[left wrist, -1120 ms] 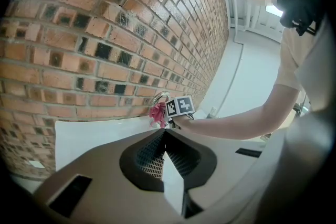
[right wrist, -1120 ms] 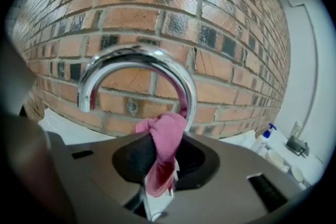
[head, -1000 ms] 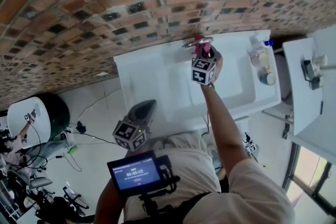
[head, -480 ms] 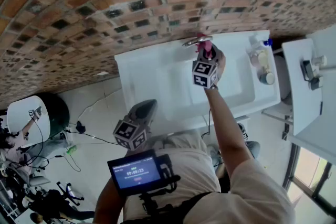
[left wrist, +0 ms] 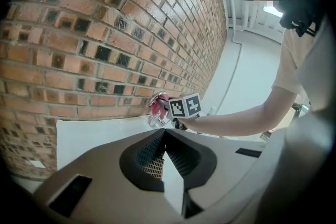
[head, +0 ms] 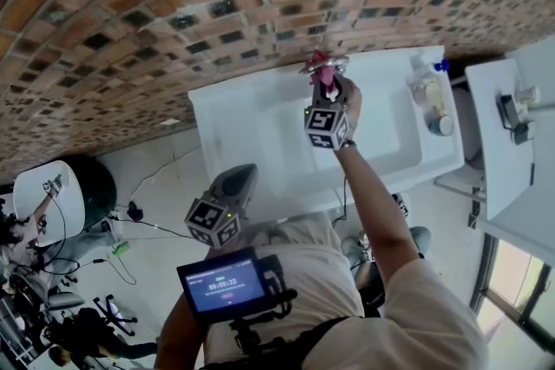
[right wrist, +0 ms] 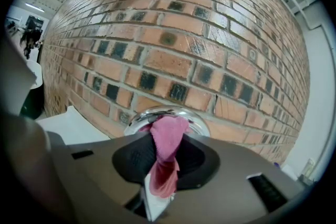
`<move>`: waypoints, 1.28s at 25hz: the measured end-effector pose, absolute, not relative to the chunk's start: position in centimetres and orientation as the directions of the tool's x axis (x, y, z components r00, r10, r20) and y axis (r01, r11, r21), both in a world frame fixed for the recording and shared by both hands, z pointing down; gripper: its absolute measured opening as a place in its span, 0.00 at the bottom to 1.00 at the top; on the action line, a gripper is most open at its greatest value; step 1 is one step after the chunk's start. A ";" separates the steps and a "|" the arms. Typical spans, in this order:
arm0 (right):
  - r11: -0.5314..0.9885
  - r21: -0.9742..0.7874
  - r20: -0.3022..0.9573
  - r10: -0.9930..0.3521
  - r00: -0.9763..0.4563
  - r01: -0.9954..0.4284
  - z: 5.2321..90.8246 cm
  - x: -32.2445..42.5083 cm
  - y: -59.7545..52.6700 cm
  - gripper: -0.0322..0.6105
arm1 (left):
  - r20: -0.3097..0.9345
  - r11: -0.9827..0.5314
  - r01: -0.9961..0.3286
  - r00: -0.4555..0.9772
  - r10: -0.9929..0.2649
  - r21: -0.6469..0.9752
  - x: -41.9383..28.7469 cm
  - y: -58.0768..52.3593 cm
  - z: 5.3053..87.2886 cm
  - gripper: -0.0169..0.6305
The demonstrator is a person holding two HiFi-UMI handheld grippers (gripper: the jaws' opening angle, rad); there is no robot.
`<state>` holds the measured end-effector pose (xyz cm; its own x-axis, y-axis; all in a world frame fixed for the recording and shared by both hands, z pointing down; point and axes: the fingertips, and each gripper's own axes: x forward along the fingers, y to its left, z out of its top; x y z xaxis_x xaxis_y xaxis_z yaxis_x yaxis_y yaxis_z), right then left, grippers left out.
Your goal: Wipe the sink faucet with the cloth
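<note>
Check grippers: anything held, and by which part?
Right gripper is shut on the pink cloth, pinching it near one end; the other end sticks out at the faucet. Left gripper is shut on nothing.

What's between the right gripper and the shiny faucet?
The pink cloth, pinched in the right gripper, sits against the chrome faucet. The right gripper view shows it.

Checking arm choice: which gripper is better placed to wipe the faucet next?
Right. The right gripper is shut on the cloth, right at the faucet. The left gripper is shut, empty, near the person's body, short of the sink.
</note>
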<state>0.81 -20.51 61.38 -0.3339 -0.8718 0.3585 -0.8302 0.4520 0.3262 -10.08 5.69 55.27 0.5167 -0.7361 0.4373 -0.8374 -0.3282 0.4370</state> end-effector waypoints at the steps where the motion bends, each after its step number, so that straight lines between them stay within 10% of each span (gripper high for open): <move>1: 0.458 0.327 0.359 -0.869 -0.340 -0.826 61.4 0.5 -20.3 0.19 | 0.439 -0.329 -0.838 0.517 -0.735 0.435 -10.1 5.7 55.3 0.01; 20: 0.588 0.371 0.401 -0.800 -0.447 -0.719 64.0 -2.4 -18.2 0.19 | 0.452 -0.321 -0.850 0.501 -0.738 0.418 -8.7 5.5 55.1 0.01; 32: 0.844 0.151 0.596 -0.493 -0.634 -0.515 70.3 -8.1 -6.5 0.19 | 0.476 -0.258 -0.878 0.443 -0.760 0.403 -8.0 6.9 55.1 0.01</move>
<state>-8.13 -6.48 70.32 -0.6338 -0.4933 0.5957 -0.5152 0.8438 0.1506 -8.00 6.91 55.13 0.4425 -0.7602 0.4756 -0.8777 -0.2585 0.4035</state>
